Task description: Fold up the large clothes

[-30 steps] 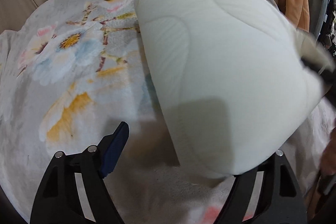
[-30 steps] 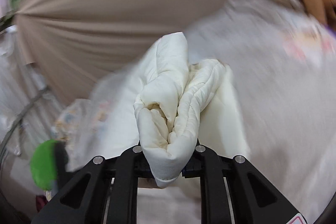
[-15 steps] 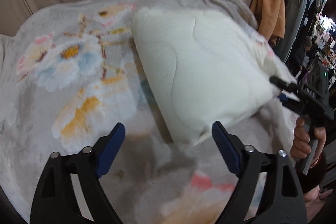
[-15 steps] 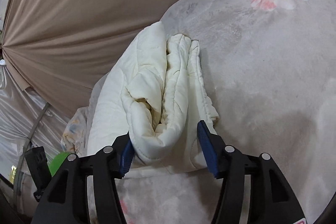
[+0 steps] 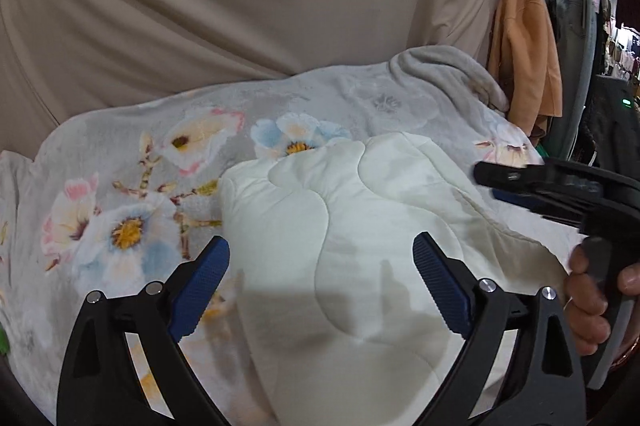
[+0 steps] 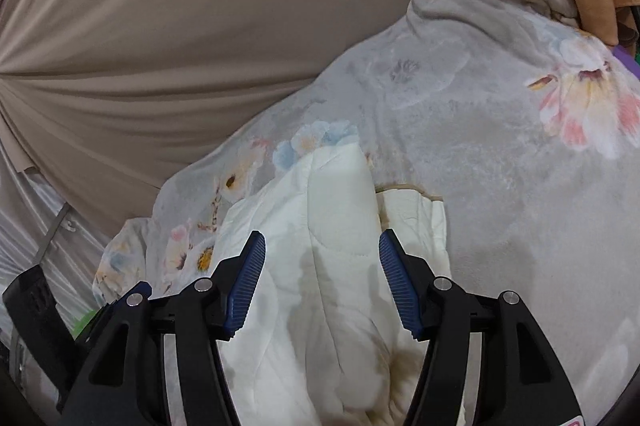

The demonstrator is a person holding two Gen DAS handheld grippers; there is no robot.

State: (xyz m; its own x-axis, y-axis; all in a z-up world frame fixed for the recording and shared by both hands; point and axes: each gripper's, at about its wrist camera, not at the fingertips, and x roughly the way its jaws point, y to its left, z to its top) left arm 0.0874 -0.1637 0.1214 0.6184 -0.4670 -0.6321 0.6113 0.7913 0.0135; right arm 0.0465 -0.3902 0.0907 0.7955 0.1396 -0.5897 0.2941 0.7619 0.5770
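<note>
The folded cream quilted garment is seen lying on a floral blanket. The left claw, just widened, and the right claw are held apart, gripping nothing.

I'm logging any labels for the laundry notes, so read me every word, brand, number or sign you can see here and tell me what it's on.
No readable text in either view.
Cream quilted garment: no tag or label showing.
Flowered blanket: a flower print only, no words.
Right gripper: a red-and-white sticker corner at the picture's bottom edge, cut off, unreadable.
Shop racks at far right in the left view: too small and blurred.
</note>
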